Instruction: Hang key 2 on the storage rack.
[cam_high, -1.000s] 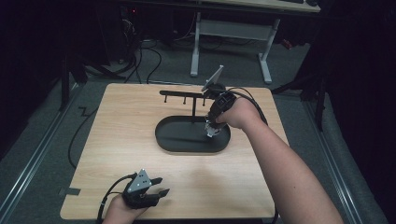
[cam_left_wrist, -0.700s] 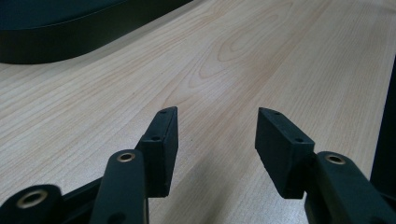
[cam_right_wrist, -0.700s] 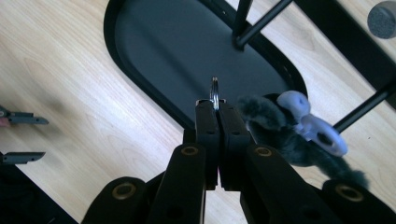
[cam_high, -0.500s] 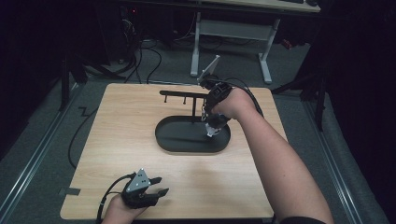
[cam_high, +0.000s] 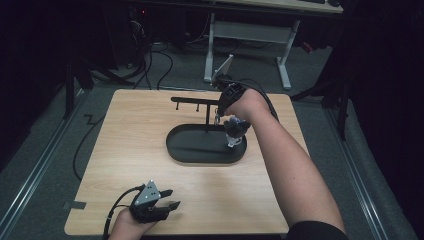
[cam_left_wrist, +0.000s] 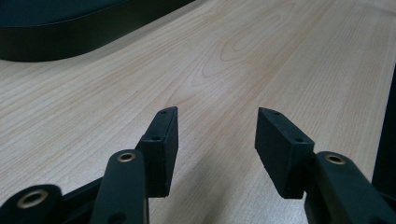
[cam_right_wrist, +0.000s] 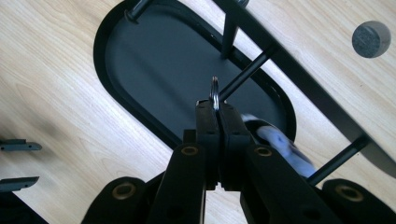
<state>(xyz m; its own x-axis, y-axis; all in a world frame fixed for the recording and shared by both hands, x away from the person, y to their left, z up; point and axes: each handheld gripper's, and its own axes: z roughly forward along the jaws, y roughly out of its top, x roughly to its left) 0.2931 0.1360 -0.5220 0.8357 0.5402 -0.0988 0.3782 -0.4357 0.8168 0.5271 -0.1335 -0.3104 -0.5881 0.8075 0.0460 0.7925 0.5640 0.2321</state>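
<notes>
A small metal split ring (cam_right_wrist: 214, 93) with a pale blue-and-white charm (cam_right_wrist: 280, 144) hanging under it is being pinched at its lower edge by the right gripper (cam_right_wrist: 217, 108), whose jaws are pressing flat together with only the top of the ring poking out above the tips. In the high view the charm (cam_high: 233, 135) is dangling below that gripper (cam_high: 226, 111), over the right end of the black oval tray base (cam_high: 190, 150), close beside the stand's thin black upright post (cam_high: 207, 120).

The keychain is probably very light, with a stiff, thin, slick ring and a loosely swinging charm; I cannot tell what the charm is made of. The ring is the sensible place to hold, gripped across its flat faces, since the wire could slip or twist out of a hold on its edge.

The black horizontal bar with short pegs (cam_high: 192, 100) is running along the top of the stand. The left gripper (cam_high: 167, 199) is resting near the front edge of the light wooden tabletop (cam_high: 125, 145), its jaws standing apart and empty.
</notes>
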